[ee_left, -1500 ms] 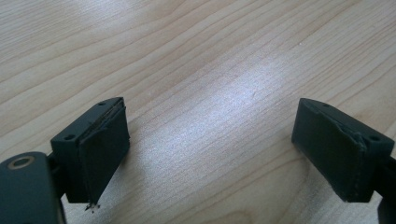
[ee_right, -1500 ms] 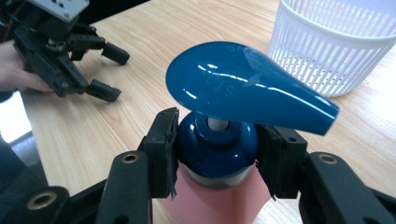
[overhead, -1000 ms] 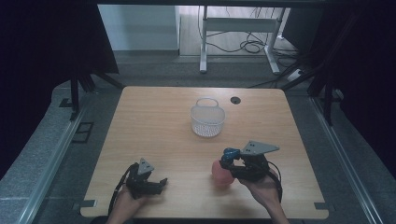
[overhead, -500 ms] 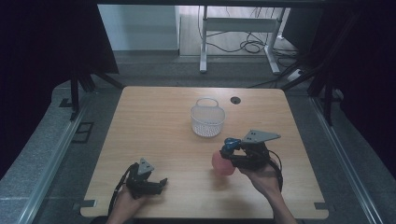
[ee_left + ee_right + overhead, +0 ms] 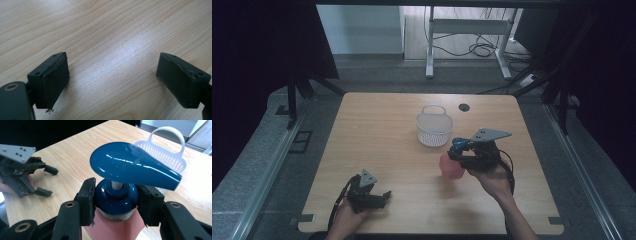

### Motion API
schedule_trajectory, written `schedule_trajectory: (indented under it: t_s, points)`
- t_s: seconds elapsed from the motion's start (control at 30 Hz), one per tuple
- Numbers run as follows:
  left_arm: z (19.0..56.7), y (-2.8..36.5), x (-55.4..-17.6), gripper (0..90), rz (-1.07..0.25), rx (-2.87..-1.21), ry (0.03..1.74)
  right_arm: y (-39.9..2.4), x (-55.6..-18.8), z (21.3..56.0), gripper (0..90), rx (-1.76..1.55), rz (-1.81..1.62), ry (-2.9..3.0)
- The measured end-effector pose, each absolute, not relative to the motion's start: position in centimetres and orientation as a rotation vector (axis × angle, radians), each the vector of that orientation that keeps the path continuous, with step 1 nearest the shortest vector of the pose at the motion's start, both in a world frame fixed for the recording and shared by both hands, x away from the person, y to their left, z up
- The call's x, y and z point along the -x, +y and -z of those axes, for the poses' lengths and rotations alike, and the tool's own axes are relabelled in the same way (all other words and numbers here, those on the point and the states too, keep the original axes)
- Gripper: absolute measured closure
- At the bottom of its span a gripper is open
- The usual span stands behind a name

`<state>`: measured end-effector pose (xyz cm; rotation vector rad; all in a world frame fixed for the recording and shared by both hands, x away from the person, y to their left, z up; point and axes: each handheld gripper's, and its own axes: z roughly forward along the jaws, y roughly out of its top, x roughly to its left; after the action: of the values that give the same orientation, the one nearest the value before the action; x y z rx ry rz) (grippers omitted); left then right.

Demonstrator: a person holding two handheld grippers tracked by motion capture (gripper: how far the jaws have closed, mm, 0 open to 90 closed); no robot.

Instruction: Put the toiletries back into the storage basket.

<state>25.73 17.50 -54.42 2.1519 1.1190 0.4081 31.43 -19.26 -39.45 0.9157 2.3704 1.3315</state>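
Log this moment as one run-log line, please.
right claw: shut on pink pump bottle with blue cap | left claw: open | white plastic basket: beyond bottle

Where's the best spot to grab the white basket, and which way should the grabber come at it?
Probably the arched handle on the white basket. It stands upright above the rim, a thin loop that jaws could close across, coming down from above. The mesh walls look wide and flimsy by comparison. The left gripper is open and free; the right gripper is shut on the pink pump bottle.

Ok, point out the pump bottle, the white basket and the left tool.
pump bottle (image 5: 116, 195), right gripper view, blue collar.
white basket (image 5: 434, 131), high view, mesh wall.
left tool (image 5: 112, 80), left gripper view, midway between its pads.
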Motion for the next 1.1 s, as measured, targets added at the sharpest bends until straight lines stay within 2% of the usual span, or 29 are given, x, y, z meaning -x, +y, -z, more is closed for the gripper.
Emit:
schedule_trajectory:
  t_s: [1.1]
  points:
    - [54.4, 17.5, -25.7, 10.7, -0.411, -2.151, 1.121, -18.2, -36.0, 36.1, 53.0, -0.952, -1.319, 2.315]
